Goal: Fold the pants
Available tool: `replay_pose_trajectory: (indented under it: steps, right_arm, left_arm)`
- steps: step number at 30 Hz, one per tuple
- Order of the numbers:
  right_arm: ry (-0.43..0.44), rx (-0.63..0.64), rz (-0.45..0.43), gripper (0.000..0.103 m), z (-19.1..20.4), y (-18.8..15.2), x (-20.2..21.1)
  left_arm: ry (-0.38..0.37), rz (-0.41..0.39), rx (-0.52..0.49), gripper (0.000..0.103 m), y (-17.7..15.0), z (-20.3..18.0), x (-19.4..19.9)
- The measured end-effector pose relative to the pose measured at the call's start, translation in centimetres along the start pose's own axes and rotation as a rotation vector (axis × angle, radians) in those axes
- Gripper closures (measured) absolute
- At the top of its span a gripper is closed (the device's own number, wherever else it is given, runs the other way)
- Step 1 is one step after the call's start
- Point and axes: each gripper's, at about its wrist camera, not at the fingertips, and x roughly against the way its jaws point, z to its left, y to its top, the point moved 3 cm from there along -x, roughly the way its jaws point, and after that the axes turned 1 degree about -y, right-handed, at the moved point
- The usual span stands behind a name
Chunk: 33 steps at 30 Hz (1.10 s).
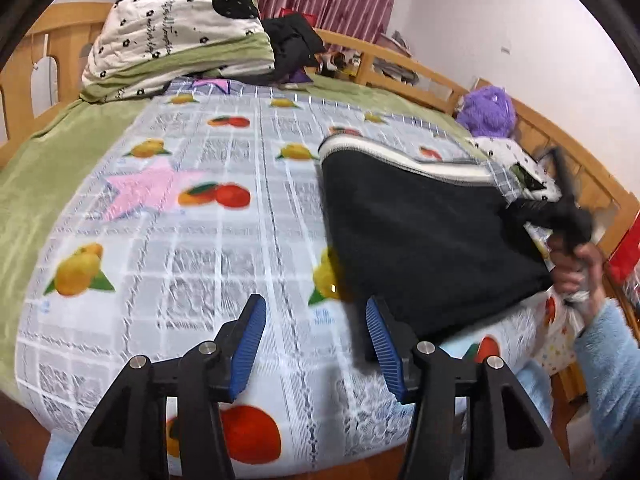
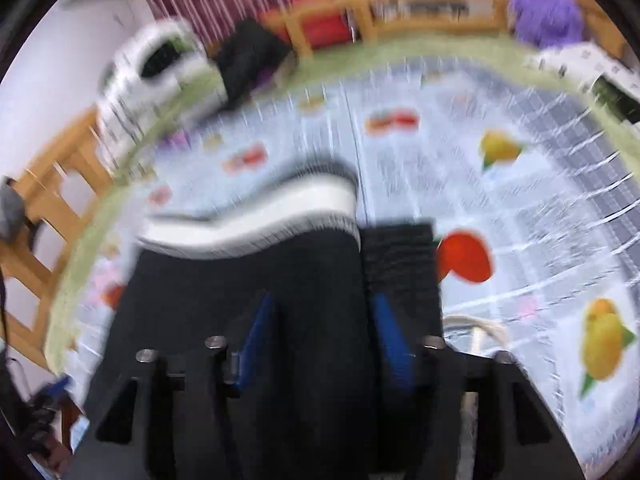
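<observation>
Black pants with a white-striped waistband lie folded on the fruit-print sheet, right of centre in the left wrist view. My left gripper hovers open over the sheet at the pants' near left corner, with nothing between its blue pads. In the blurred right wrist view the pants lie flat under my right gripper. Its pads stand apart over the dark cloth, with the waistband beyond them. A hand in a light blue sleeve holds that gripper at the pants' right edge.
A folded white and green quilt and dark clothes are piled at the head of the bed. A purple plush sits by the wooden rail. A green blanket borders the sheet on the left.
</observation>
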Motion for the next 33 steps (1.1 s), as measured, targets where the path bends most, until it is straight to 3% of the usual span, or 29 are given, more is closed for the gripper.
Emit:
replay_pose_trajectory:
  steps: [1,2,4,5,7,9,11,16,18,20,21,23,27,29,30,33]
  right_arm:
    - [-0.020,0.023,-0.013,0.095,0.1,0.0,-0.1]
    - [0.029,0.059,-0.034,0.094,0.5,0.0,0.7]
    - [0.129,-0.011,-0.147,0.094,-0.6,-0.1,4.2]
    - [0.120,-0.025,-0.171,0.094,-1.1,-0.3,5.1]
    - [0.018,-0.021,-0.157,0.094,-2.4,-1.0,4.8]
    - [-0.028,-0.036,-0.072,0.087,-3.5,-1.9,2.6]
    - [-0.037,-0.023,-0.086,0.078,-3.7,-2.0,3.2]
    - [-0.060,0.011,-0.220,0.077,-2.4,-3.5,9.8]
    - [-0.064,0.070,-0.197,0.077,-1.3,-5.5,10.0]
    - [-0.096,0.114,-0.146,0.077,-0.9,-7.4,8.5]
    - [-0.128,0.134,-0.115,0.077,-0.6,-8.5,7.4]
    - [-0.158,0.140,-0.148,0.077,-0.7,-9.9,6.7]
    - [-0.116,0.073,-0.123,0.077,-1.4,-9.6,8.2]
    - [-0.105,0.045,-0.142,0.062,-2.3,-9.2,8.9]
    - [-0.109,0.026,-0.159,0.049,-2.9,-8.8,9.1]
    - [-0.080,-0.058,-0.159,0.045,-4.8,-6.4,8.2]
  left_arm:
    - [0.000,-0.007,-0.001,0.053,0.4,-0.1,0.1]
    - [0.002,-0.011,-0.006,0.053,0.7,-0.3,0.2]
    - [0.004,-0.020,-0.018,0.053,1.4,-0.7,0.1]
    - [-0.007,-0.028,-0.018,0.053,1.6,-0.9,0.1]
    - [-0.051,-0.033,-0.017,0.053,2.4,-1.8,-0.5]
    - [-0.082,-0.030,-0.020,0.053,3.3,-3.1,-1.7]
    - [-0.105,-0.012,-0.036,0.053,4.0,-4.6,-2.9]
    - [-0.089,0.050,-0.109,0.052,2.6,-7.1,-5.5]
    - [-0.056,0.126,-0.128,0.052,0.6,-7.4,-7.4]
    - [-0.008,0.133,-0.137,0.049,-1.3,-7.1,-8.4]
    - [-0.017,0.117,-0.130,0.049,-1.7,-6.9,-8.1]
    - [-0.041,0.143,-0.101,0.049,-1.8,-6.5,-7.6]
    - [-0.051,0.145,-0.119,0.049,-1.3,-6.1,-5.6]
    - [-0.046,0.113,-0.134,0.049,-0.4,-6.0,-5.0]
    - [-0.049,0.105,-0.128,0.048,0.3,-6.0,-5.1]
    - [-0.064,0.121,-0.076,0.047,3.0,-5.8,-7.2]
